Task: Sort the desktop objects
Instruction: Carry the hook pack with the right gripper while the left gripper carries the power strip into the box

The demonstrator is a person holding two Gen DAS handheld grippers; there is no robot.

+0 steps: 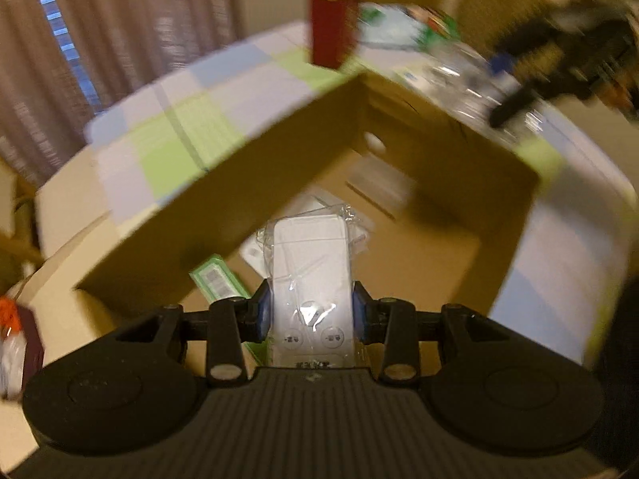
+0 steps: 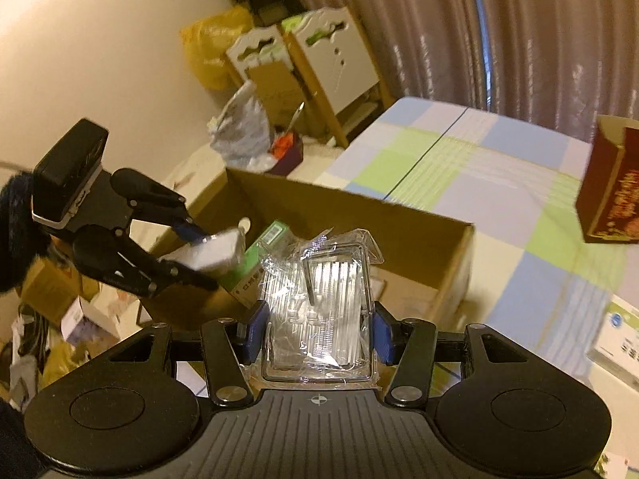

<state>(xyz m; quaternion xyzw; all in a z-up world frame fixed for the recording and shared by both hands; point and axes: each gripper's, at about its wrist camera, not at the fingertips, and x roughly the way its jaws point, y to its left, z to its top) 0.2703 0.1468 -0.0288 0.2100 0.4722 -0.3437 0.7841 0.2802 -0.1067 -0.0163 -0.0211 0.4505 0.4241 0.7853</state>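
My left gripper (image 1: 311, 313) is shut on a white remote in clear plastic wrap (image 1: 309, 263) and holds it over the open cardboard box (image 1: 255, 167). It also shows in the right wrist view (image 2: 199, 255), over the box's left end. My right gripper (image 2: 317, 329) is shut on a clear plastic case in crinkled wrap (image 2: 323, 303), held just in front of the box (image 2: 399, 223). A green carton (image 1: 217, 277) and white packets lie in the box. My right gripper shows blurred at the upper right in the left wrist view (image 1: 507, 92).
The box sits on a checked blue, green and white tablecloth (image 2: 499, 183). A dark red box (image 2: 611, 195) stands on the table at right, also in the left view (image 1: 331, 28). A white carton (image 2: 619, 347) lies at the right edge. Bags and boxes clutter the floor at left.
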